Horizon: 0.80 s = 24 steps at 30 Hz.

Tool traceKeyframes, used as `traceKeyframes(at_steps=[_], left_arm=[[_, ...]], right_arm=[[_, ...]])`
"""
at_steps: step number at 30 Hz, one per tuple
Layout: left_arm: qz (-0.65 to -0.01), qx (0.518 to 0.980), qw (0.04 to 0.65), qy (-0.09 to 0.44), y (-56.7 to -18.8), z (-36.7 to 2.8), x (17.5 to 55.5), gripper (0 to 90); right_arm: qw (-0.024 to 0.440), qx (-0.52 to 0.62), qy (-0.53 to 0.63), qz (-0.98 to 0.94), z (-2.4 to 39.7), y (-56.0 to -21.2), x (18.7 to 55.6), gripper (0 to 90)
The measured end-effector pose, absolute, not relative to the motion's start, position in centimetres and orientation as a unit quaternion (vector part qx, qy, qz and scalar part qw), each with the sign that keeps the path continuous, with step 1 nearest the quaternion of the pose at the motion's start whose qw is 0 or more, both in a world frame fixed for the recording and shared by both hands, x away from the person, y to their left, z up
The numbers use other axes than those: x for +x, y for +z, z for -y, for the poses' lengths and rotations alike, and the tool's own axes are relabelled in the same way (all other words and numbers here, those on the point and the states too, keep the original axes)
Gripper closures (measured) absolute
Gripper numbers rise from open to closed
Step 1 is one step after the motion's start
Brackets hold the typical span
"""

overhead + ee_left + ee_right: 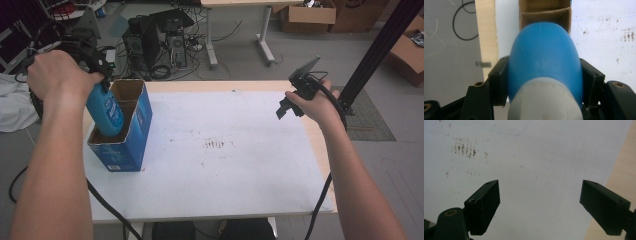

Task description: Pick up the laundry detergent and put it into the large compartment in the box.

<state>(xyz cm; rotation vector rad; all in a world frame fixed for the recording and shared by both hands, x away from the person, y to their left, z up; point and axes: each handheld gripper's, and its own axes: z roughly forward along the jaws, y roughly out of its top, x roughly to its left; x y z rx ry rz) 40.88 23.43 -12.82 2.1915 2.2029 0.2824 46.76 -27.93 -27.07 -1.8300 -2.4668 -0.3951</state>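
Note:
A blue bottle (106, 114) with a white cap hangs bottom-first in the mouth of a blue cardboard box (131, 135) at the table's left side. My left gripper (102, 82) is shut on the bottle near its neck. In the left gripper view the blue bottle (545, 57) sits squeezed between both black pads, with the box's brown divided inside (544, 13) beyond it. My right gripper (285, 107) hovers above the table's right side, open, nothing between its jaws. The right gripper view looks past the right gripper (540, 197) onto bare white paper.
A white sheet (225, 150) with small brown marks (215, 145) covers the wooden table (200, 86). A black post (372, 55) rises at the right edge. Computer towers and cables (160, 42) stand on the floor behind, with cardboard boxes (310, 15) farther back.

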Motion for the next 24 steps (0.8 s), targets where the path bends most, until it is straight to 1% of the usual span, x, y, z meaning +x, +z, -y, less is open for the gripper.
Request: traceKeyframes(at_steps=[9,24], left_arm=[[-0.707,0.703,0.0,0.077,-16.2,-23.9,41.7,38.4],[-0.708,0.705,-0.016,0.049,-22.8,-24.1,42.9,38.3]], right_arm=[[0.024,-0.59,-0.124,0.797,27.9,-27.6,47.0,16.8],[0.024,-0.586,-0.121,0.801,27.7,-27.8,47.1,16.9]])
